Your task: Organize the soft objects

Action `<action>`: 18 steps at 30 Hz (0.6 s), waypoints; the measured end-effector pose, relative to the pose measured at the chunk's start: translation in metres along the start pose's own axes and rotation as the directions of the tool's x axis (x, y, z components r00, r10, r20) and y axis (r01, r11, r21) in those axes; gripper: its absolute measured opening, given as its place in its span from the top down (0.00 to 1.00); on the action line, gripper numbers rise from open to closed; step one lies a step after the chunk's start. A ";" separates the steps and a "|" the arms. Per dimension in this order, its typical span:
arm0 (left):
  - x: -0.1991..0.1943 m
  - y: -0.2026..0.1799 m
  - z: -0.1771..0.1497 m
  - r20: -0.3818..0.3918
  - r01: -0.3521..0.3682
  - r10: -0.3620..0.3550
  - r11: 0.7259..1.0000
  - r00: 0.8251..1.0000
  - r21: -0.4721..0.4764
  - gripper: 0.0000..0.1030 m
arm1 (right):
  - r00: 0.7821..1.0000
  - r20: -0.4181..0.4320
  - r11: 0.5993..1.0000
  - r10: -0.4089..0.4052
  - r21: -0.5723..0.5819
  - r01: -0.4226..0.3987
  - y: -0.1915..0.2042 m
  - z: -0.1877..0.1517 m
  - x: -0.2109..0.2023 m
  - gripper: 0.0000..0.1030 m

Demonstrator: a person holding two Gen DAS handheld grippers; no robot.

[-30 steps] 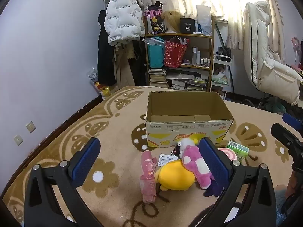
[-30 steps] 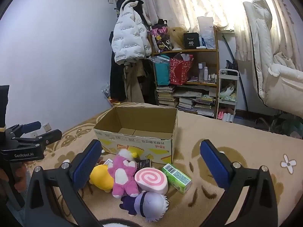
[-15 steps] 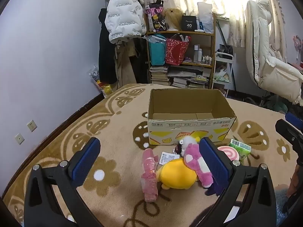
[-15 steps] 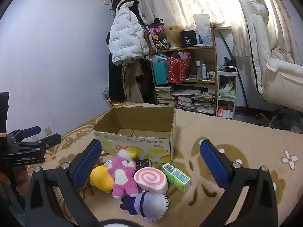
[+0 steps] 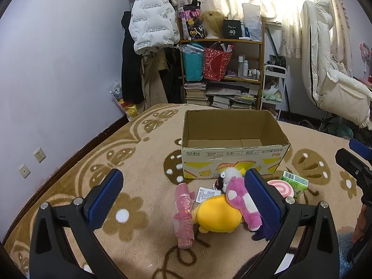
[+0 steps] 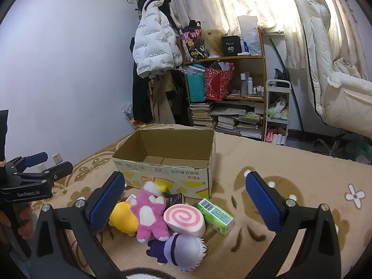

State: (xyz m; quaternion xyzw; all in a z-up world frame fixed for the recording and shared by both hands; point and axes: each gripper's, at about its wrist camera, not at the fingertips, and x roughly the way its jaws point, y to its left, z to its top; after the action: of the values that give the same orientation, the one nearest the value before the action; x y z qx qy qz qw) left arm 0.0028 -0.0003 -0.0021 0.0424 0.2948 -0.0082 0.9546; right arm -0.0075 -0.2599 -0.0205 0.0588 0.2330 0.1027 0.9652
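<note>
An empty open cardboard box (image 5: pixel 234 154) (image 6: pixel 167 169) stands on the patterned carpet. In front of it lie a yellow plush (image 5: pixel 217 216) (image 6: pixel 123 219), a pink plush (image 5: pixel 241 198) (image 6: pixel 150 214), a pink swirl cushion (image 6: pixel 184 219) (image 5: pixel 280 187), a purple-haired plush head (image 6: pixel 181 251) and a pink wrapped umbrella (image 5: pixel 183 216). My left gripper (image 5: pixel 183 198) is open and empty above the toys. My right gripper (image 6: pixel 184 203) is open and empty above the same pile.
A green carton (image 6: pixel 215 216) (image 5: pixel 295 183) and a dark packet (image 6: pixel 173 200) lie beside the toys. A cluttered bookshelf (image 5: pixel 223 74), hanging coats (image 5: pixel 148 30) and a chair with a white quilt (image 5: pixel 330 79) stand behind the box.
Both grippers have drawn back and risen slightly, so the box and toys sit a little lower and farther in view. Both stay open.
</note>
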 end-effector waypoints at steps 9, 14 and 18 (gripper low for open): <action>0.000 -0.001 0.000 0.001 -0.002 0.002 1.000 1.000 -0.001 0.00 | 1.000 -0.005 1.000 -0.003 -0.003 0.003 0.001 0.000 0.001 0.00; -0.001 0.000 0.000 -0.001 -0.002 0.002 1.000 1.000 0.003 0.00 | 1.000 -0.006 1.000 -0.004 -0.002 0.004 0.002 0.001 0.001 0.00; -0.001 0.000 0.000 -0.001 -0.003 0.003 1.000 1.000 0.002 0.00 | 1.000 -0.006 1.000 -0.006 0.002 0.006 -0.001 -0.004 0.003 0.00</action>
State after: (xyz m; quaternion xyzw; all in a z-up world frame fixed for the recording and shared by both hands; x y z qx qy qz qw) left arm 0.0021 -0.0002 -0.0012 0.0437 0.2952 -0.0072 0.9544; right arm -0.0067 -0.2597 -0.0259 0.0587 0.2363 0.0998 0.9648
